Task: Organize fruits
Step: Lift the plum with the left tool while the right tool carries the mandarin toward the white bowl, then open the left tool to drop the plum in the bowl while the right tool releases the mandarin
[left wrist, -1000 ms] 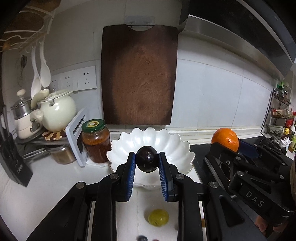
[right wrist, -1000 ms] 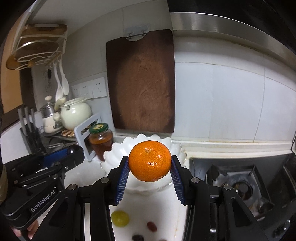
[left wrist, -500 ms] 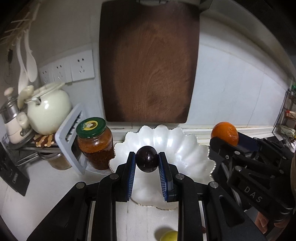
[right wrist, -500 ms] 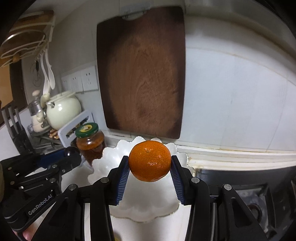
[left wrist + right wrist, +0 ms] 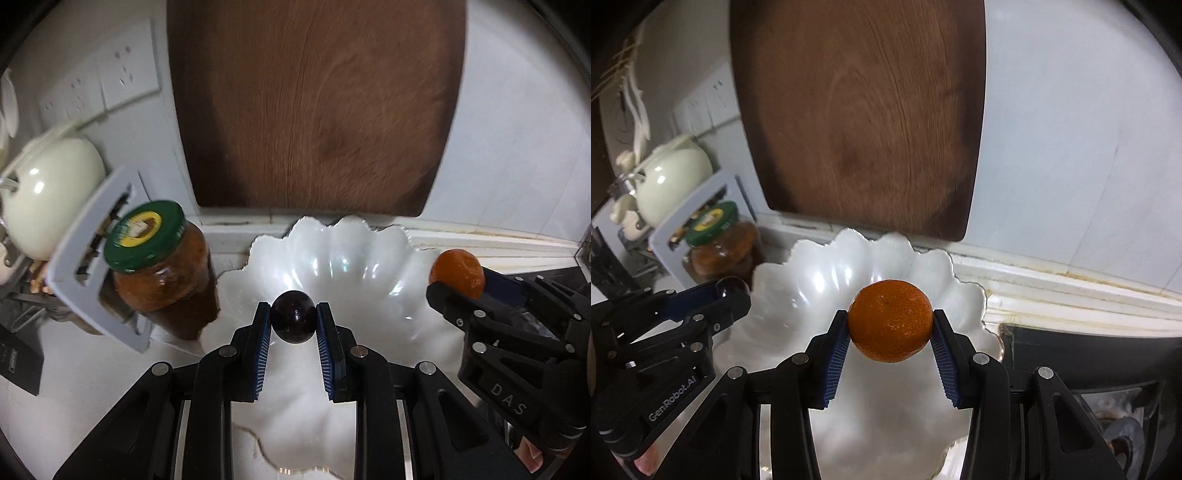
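White tiled wall and a big dark brown wooden cutting board [image 5: 317,107] fill my twelve o'clock, with a white counter below. At about nine o'clock a glass jar of reddish preserve with a green lid [image 5: 159,266] stands just beside the white scalloped porcelain bowl [image 5: 369,254], and a cream ceramic teapot [image 5: 51,199] sits farther out at ten.

My left gripper [image 5: 293,321] pinches a small, round, dark purple plum [image 5: 293,322] between its blue ribbed pads, hanging over the bowl's near side. My right gripper [image 5: 889,325] clamps a round orange mandarin [image 5: 890,320] the same way, also above the bowl, at three o'clock of the left one.

As I judge it, the step is setting both fruits into the bowl. To do it well I should lower each one until it nearly touches the porcelain before I spread the pads, so neither drops and bounces on the glossy slope. Both will roll to the middle, so I would release them one after the other, apart, and keep my left fingers off the jar. Lift straight up afterwards, clear of the wavy rim.
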Available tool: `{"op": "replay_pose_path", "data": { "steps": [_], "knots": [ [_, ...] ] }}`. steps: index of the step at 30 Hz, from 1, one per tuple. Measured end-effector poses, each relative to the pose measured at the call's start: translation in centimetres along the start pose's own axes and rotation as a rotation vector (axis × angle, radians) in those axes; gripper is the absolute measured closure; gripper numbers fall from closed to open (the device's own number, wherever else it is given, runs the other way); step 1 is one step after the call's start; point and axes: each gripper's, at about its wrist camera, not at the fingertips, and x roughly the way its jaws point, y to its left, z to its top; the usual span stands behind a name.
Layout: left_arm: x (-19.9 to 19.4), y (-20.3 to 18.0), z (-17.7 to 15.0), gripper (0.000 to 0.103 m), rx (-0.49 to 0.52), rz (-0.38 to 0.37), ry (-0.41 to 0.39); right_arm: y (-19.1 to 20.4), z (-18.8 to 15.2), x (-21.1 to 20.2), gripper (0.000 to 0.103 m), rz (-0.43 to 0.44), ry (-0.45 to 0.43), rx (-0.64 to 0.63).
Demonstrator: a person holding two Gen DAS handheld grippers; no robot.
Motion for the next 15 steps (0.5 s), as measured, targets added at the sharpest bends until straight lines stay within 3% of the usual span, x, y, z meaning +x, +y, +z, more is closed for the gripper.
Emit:
{"op": "replay_pose_path", "data": {
  "steps": [15],
  "knots": [
    [8.2, -1.1, 0.1, 0.078, 0.0, 0.021, 0.21, -2.1, -0.4, 6.8, 0.057, 0.037, 0.196, 0.053]
  ]
}}
